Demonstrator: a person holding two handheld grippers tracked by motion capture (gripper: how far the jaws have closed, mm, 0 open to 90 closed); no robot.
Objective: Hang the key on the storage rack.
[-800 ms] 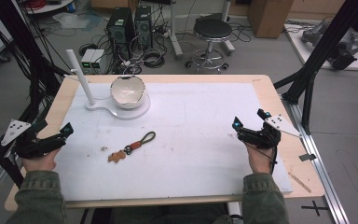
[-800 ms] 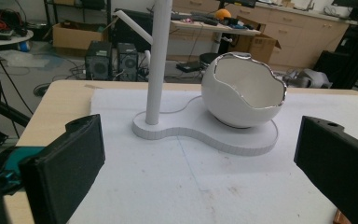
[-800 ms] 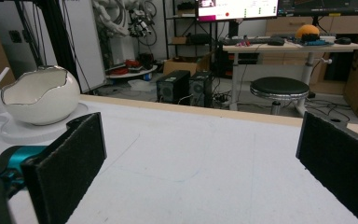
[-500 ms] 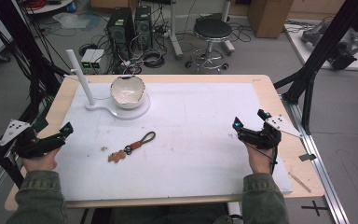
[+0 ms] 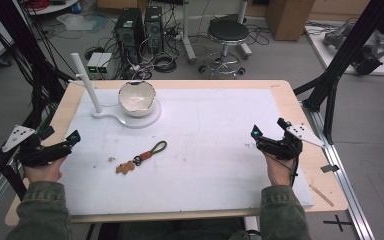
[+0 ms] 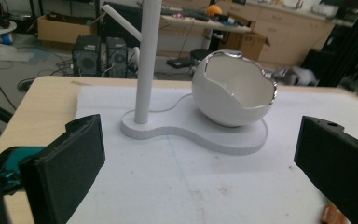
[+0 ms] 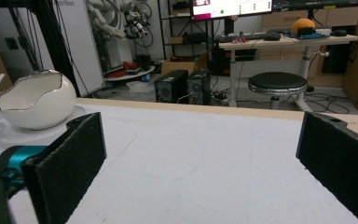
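Observation:
A brown keychain point(image 5: 140, 159) with a dark cord loop lies on the white mat point(image 5: 215, 150), left of the middle. Behind it, an egg-shaped white bowl point(image 5: 137, 98) with a silver rim sits on a white stand base point(image 5: 111, 116) beside an upright post point(image 5: 87, 82). My left gripper point(image 5: 61, 140) rests at the mat's left edge, jaws open and empty. In the left gripper view its jaws point(image 6: 200, 156) frame the bowl point(image 6: 233, 93) and post point(image 6: 147, 60). My right gripper point(image 5: 269, 129) rests near the right edge, open and empty. In the right gripper view point(image 7: 200, 149) the bowl point(image 7: 35, 100) stands at far left.
The mat covers most of a wooden table point(image 5: 300, 105). Black frame struts point(image 5: 337, 70) stand at the table's right and left sides. Behind the table are a stool point(image 5: 228, 31), computer towers point(image 5: 139, 27) and floor cables.

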